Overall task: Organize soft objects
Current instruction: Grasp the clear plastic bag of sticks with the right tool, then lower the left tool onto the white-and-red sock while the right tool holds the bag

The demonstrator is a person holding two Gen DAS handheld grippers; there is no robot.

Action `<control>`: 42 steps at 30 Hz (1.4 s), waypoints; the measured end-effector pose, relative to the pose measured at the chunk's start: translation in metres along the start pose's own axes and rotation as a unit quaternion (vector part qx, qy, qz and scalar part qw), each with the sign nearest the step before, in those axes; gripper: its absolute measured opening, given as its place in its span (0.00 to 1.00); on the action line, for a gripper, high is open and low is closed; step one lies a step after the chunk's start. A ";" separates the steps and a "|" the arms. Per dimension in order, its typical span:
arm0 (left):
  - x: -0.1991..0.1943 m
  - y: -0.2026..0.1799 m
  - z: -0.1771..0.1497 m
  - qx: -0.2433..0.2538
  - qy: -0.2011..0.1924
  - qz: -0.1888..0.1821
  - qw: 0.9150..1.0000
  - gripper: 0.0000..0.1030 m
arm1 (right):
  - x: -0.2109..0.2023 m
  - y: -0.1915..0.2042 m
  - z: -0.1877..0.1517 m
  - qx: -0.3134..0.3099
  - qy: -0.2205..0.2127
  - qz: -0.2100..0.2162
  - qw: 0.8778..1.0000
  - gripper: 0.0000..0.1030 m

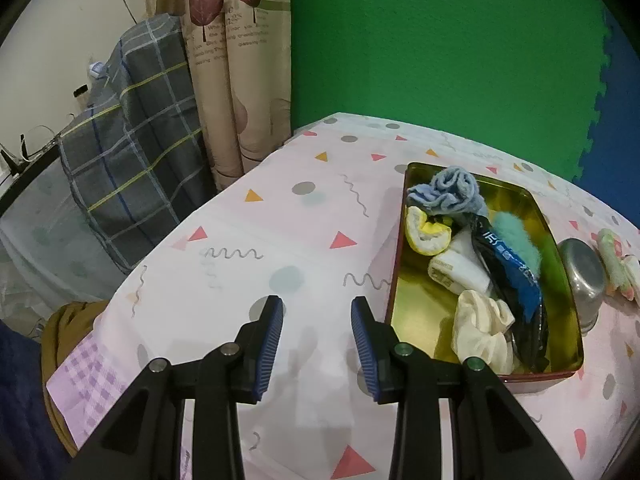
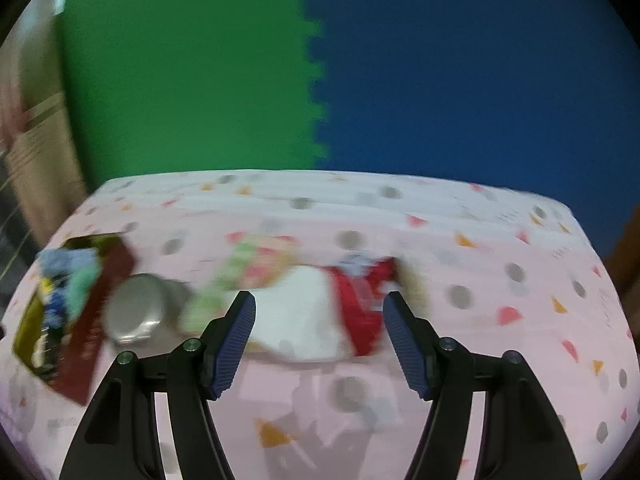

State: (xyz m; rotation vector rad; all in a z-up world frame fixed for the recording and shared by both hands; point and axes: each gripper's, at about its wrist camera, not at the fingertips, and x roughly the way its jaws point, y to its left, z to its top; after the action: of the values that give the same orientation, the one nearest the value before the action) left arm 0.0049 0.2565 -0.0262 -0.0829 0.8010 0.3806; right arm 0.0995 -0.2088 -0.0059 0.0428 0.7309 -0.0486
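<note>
Beside the tin's (image 1: 394, 264) left rim, the left gripper (image 1: 317, 312) gapes empty over bare tablecloth (image 1: 256, 232); right gripper (image 2: 319, 307) wide too.

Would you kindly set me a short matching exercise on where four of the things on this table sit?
Things:
1. crumpled light blue cloth
2. cream ruffled fabric piece
3. small round steel bowl
4. red and white fabric item

Places:
A. on the tablecloth, just outside the tin's right wall
B. near end of the gold rectangular tin
C. far end of that tin
D. on the tablecloth, ahead of the open right gripper

Pairs: 1-C, 2-B, 3-A, 4-D
</note>
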 end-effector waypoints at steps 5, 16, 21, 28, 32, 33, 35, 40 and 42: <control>0.001 -0.004 0.000 0.006 0.001 -0.002 1.000 0.35 | 0.026 -0.041 -0.006 0.023 0.021 -0.020 0.999 0.61; -0.028 -0.051 0.006 0.071 -0.025 -0.029 0.997 0.35 | 0.096 -0.071 0.007 0.022 0.067 -0.025 0.997 0.48; -0.041 -0.097 0.007 0.108 -0.024 -0.077 0.991 0.35 | 0.097 -0.073 -0.003 0.023 0.061 -0.012 0.998 0.32; -0.053 -0.172 -0.001 0.167 -0.015 -0.168 0.971 0.35 | 0.071 -0.078 -0.026 0.016 0.043 -0.019 0.999 0.23; -0.061 -0.213 -0.009 0.196 -0.008 -0.223 0.955 0.35 | 0.047 -0.091 -0.044 0.040 0.031 -0.025 0.998 0.23; -0.061 -0.224 -0.011 0.203 -0.001 -0.243 0.949 0.36 | 0.041 -0.096 -0.050 0.050 0.032 -0.023 0.998 0.23; -0.062 -0.242 -0.016 0.217 0.013 -0.262 0.940 0.47 | 0.034 -0.103 -0.058 0.059 0.036 -0.022 0.997 0.23; -0.068 -0.283 -0.024 0.254 0.016 -0.282 0.925 0.53 | 0.017 -0.114 -0.074 0.063 0.036 -0.028 0.997 0.23; -0.068 -0.299 -0.025 0.255 0.025 -0.299 0.919 0.53 | 0.016 -0.115 -0.077 0.065 0.037 -0.025 0.997 0.23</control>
State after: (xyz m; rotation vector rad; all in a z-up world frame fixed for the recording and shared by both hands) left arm 0.0528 -0.0472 -0.0160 0.1510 0.8611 -0.4162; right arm 0.0538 -0.3200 -0.0765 0.1515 0.8015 -0.1435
